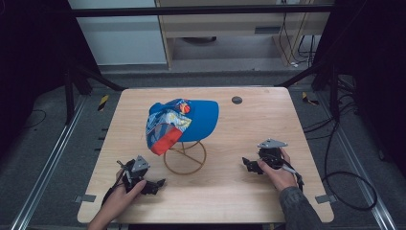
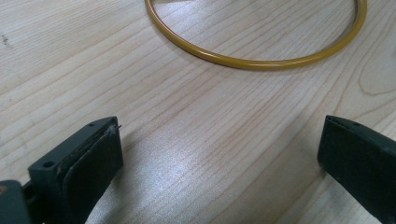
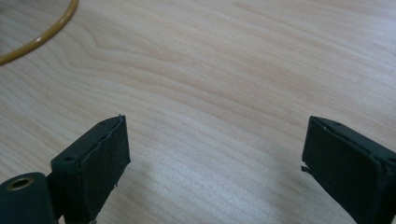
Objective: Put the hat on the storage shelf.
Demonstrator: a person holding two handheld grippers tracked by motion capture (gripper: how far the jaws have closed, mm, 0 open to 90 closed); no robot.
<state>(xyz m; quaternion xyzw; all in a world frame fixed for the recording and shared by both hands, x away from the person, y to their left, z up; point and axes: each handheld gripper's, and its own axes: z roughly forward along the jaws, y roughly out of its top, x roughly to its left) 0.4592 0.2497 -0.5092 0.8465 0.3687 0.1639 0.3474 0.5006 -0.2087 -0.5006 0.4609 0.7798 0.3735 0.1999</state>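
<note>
- Here, a blue cap [image 1: 198, 120] with a patterned red, white and blue panel sits atop a yellow wire stand [image 1: 185, 157] near the middle of the pale wooden surface [image 1: 249, 191], its brim drooping toward the person's side and to the left.
- The stand's round base ring lies flat on the surface; from the left tool's own camera the ring [image 2: 254, 60] curves across the wood just ahead of the jaws, and from the right tool's camera a short arc of it [image 3: 42, 35] shows at the far left edge.
- The left tool [image 1: 155, 184] rests low on the surface, just beside the ring's near-left side, held in the person's left hand [image 1: 125, 191]; its two black jaws stand wide apart with only bare wood between them, released and gripping nothing.
- The right tool [image 1: 248, 164] sits on the other side of the stand, a little farther from it, held in the person's right hand [image 1: 276, 175], a grey sleeve behind the wrist; its jaws too are spread wide over bare wood, released and empty.
- Neither tool touches the cap or the stand.
- A small dark round disc [image 1: 236, 100] marks the surface near its far edge, to the right of the cap.
- Beyond the surface, grey floor, dark frame struts and loose black cables [image 1: 344, 182] surround the scene.
</note>
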